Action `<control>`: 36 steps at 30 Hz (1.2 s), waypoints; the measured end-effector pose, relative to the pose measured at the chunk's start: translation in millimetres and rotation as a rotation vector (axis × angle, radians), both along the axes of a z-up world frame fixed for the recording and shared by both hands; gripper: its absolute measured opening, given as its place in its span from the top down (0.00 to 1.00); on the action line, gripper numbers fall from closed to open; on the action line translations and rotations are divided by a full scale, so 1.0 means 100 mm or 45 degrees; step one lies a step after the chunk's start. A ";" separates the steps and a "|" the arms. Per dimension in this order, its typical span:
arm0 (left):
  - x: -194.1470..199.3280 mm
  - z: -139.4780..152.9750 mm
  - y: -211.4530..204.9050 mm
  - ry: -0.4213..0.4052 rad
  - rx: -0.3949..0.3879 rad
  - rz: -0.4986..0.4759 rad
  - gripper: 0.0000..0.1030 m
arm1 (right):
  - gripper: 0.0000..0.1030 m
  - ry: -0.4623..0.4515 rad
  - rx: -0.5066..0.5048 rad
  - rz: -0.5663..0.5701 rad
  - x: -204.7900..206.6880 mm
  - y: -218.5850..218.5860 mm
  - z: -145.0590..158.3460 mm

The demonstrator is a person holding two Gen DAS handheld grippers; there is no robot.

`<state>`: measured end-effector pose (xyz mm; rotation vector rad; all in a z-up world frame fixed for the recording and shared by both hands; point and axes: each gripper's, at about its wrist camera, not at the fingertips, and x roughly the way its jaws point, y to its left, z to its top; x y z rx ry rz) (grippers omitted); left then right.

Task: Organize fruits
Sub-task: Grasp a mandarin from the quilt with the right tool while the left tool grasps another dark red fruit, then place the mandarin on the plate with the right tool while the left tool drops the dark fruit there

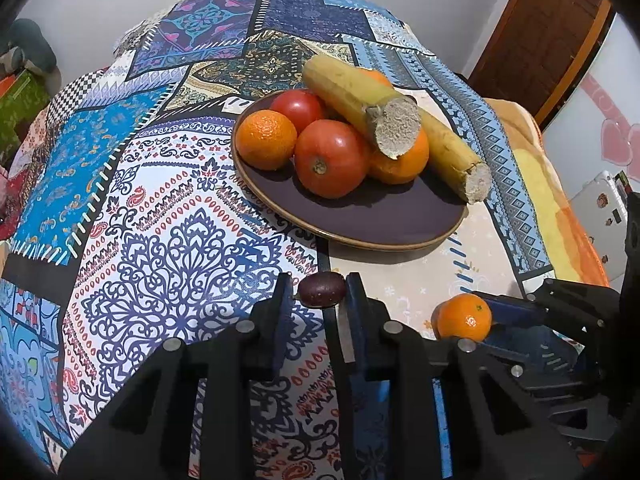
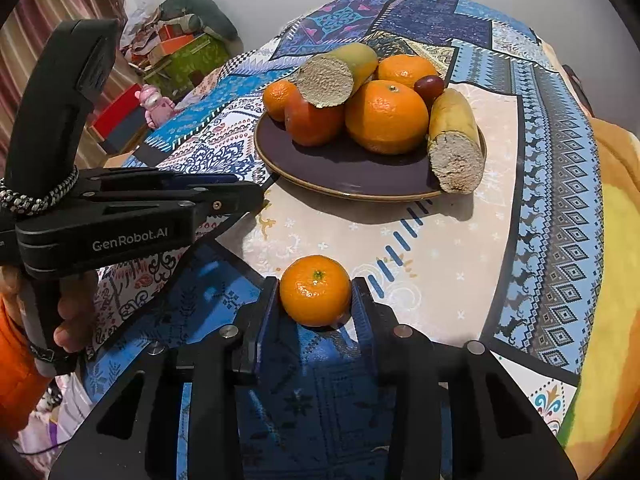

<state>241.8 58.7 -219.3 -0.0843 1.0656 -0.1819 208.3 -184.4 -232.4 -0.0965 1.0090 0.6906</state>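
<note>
Dark plate set on patterned tablecloth, piled with tomatoes, oranges and two cut yellow pieces, one of them overhanging the plate's near-right rim. Broad open stretch of cloth left of the plate and along its near side; table edge falling away right of the plate, onto yellow-orange fabric. Nearer than the plate, two fruits lying on the cloth, well apart from its rim. Left gripper pinched shut on a small dark fruit, pads touching both its ends, fruit sitting right at the fingertips, just off the plate's near edge. Right gripper closed around a mandarin, both pads against its sides, fruit resting on the cloth, near side of the plate and to the right of the left gripper. Bare hand gripping the left tool's handle, orange sleeve behind it, far left of the plate.
</note>
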 end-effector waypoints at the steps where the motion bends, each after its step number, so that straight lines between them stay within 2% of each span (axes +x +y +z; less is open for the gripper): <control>1: 0.00 0.00 0.01 -0.002 -0.002 0.003 0.75 | 0.68 -0.001 0.007 -0.001 0.00 -0.01 0.01; 13: -0.10 0.26 0.04 -0.094 -0.009 0.012 0.76 | 0.68 -0.081 0.043 -0.065 0.19 -0.07 0.24; 20: 0.01 0.40 -0.02 -0.134 -0.029 -0.006 0.76 | 0.68 -0.122 0.038 -0.088 0.39 0.03 0.29; 31: 0.26 0.29 -0.12 -0.116 -0.028 -0.040 0.76 | 0.68 -0.121 0.021 -0.085 0.51 0.15 0.20; 36: 0.33 0.19 -0.10 -0.080 -0.062 -0.030 0.76 | 0.68 -0.085 0.024 -0.090 0.55 0.14 0.14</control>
